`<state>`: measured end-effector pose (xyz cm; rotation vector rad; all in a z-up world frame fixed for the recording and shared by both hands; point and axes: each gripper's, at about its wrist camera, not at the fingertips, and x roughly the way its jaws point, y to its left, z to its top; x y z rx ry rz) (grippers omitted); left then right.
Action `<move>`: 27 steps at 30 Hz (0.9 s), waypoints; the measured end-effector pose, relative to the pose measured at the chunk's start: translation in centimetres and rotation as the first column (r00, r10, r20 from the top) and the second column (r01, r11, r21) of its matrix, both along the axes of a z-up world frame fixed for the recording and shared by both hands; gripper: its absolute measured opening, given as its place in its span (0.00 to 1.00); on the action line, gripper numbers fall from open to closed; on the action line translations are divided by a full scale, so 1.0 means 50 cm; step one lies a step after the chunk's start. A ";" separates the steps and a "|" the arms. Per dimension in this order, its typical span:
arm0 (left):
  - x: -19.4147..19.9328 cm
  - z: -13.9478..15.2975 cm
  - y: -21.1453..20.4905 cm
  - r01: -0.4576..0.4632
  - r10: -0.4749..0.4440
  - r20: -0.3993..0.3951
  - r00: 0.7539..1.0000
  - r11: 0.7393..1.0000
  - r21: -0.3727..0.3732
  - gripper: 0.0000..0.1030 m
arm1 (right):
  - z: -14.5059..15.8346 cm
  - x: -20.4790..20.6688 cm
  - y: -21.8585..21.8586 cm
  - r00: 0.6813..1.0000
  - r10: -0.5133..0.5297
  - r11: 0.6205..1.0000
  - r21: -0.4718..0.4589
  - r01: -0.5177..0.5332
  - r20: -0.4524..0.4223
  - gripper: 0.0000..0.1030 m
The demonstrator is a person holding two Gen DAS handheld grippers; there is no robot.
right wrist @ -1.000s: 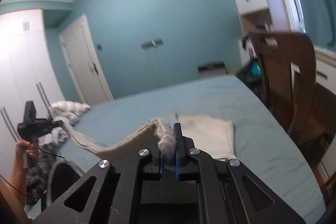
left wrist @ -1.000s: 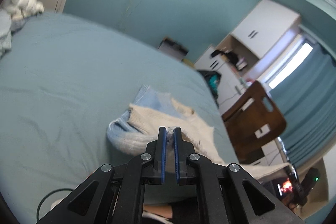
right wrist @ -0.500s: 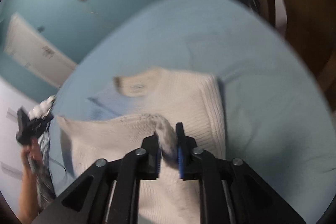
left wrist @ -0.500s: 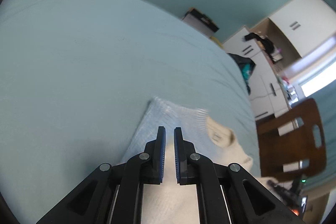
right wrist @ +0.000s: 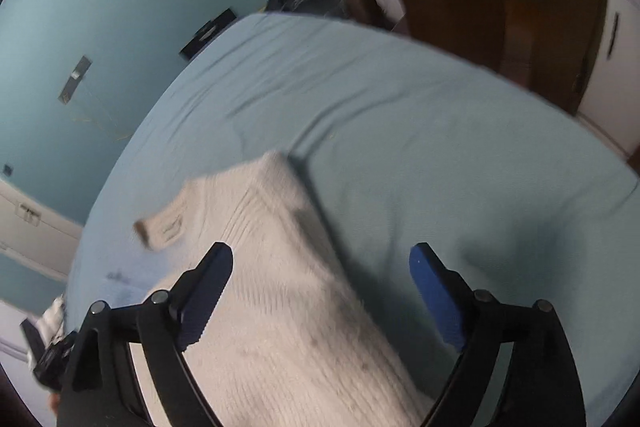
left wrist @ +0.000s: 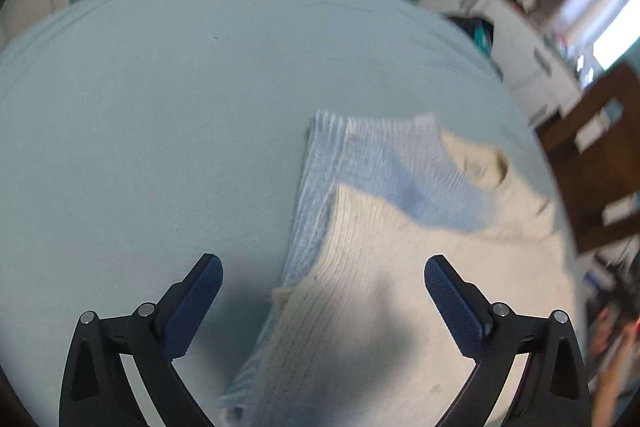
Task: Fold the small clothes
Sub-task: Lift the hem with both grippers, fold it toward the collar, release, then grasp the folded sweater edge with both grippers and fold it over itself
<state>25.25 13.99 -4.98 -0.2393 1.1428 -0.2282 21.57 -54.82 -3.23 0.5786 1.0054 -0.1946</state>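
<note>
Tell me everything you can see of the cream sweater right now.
The cream sweater is a ribbed knit lying flat on the teal bedsheet, folded over, with its pale blue part showing beneath and a neck label visible. Both grippers are open above it; no pad touches it.

We've got teal walls (right wrist: pixel 100 7) here, a big bed with a pale blue sheet (left wrist: pixel 160 107), white cabinets (left wrist: pixel 516 39) off to the side, a brown wooden chair (left wrist: pixel 600 163) right by the bed, and bright daylight from a window (left wrist: pixel 616 39).
</note>
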 end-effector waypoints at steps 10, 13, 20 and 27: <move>0.031 -0.080 -0.036 0.055 -0.061 -0.111 0.992 0.997 -0.056 0.67 | -0.094 0.102 0.017 0.962 0.224 0.964 -0.107 -0.242 -0.159 0.85; 0.038 -0.073 -0.042 0.040 -0.046 -0.109 0.993 0.998 -0.055 0.22 | -0.127 0.124 0.014 0.960 0.236 0.971 -0.005 -0.239 -0.154 0.73; -0.027 0.048 -0.072 0.066 -0.066 0.077 0.995 0.998 -0.001 0.08 | -0.041 0.091 0.113 0.938 0.335 0.886 -0.308 -0.346 -0.089 0.09; -0.045 0.199 -0.047 -0.017 0.037 0.264 0.964 0.997 -0.078 0.08 | 0.102 0.028 0.100 0.943 0.250 0.946 -0.262 -0.189 0.222 0.08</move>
